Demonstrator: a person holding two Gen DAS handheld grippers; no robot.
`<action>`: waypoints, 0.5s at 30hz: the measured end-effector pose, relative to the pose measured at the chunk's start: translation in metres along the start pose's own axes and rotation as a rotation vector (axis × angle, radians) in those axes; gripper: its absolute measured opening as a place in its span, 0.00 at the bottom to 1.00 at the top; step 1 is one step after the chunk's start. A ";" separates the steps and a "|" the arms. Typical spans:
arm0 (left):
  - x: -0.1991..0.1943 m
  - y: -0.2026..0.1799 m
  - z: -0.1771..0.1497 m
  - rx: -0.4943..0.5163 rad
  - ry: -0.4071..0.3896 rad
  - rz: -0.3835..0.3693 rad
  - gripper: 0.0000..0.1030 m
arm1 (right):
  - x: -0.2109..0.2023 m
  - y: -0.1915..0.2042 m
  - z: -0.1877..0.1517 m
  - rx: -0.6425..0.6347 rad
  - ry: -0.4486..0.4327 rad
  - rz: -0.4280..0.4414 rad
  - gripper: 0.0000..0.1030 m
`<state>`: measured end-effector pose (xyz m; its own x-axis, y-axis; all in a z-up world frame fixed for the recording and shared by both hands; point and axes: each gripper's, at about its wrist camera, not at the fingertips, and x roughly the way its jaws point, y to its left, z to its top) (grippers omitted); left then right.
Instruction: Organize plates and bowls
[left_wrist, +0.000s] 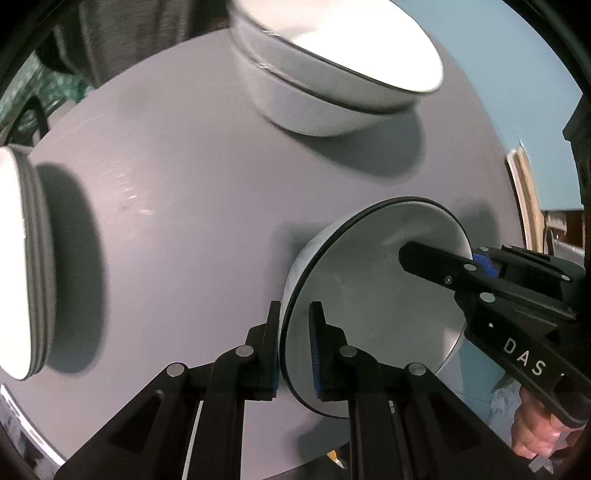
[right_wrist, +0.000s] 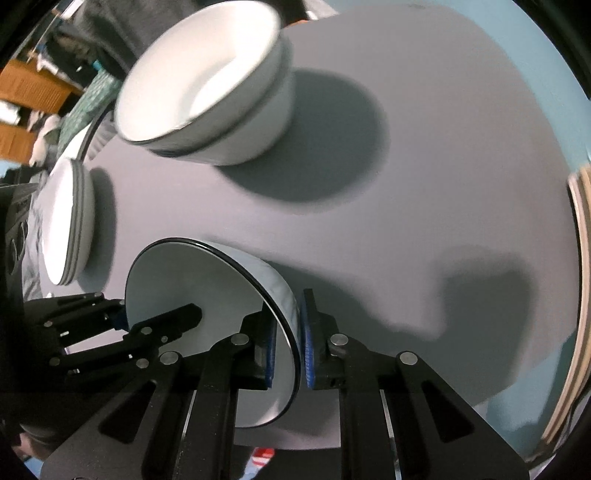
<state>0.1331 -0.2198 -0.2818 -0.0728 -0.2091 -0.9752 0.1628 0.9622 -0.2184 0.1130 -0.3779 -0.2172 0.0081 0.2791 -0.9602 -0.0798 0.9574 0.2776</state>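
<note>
Both grippers, left and right, are pinching opposite rims of a glossy white, black-edged bowl over the matte grey table.

We are looking at a round grey table standing on a pale blue floor; wooden shelving is showing at the room's edge.

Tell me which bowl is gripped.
The lone bowl, nearest the cameras: the left gripper and the right gripper each pinch its rim. The stacked bowls sit untouched farther back.
</note>
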 end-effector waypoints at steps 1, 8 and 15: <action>-0.001 0.002 -0.001 -0.011 -0.002 0.001 0.13 | 0.001 0.004 0.003 -0.012 0.004 0.003 0.12; -0.005 0.017 -0.012 -0.065 -0.019 0.002 0.13 | 0.016 0.027 0.019 -0.054 0.020 0.009 0.12; -0.007 0.016 -0.011 -0.083 -0.031 -0.016 0.13 | 0.017 0.039 0.017 -0.049 0.016 0.008 0.12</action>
<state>0.1256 -0.2009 -0.2784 -0.0444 -0.2282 -0.9726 0.0796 0.9696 -0.2312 0.1266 -0.3349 -0.2221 -0.0088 0.2855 -0.9583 -0.1287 0.9501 0.2843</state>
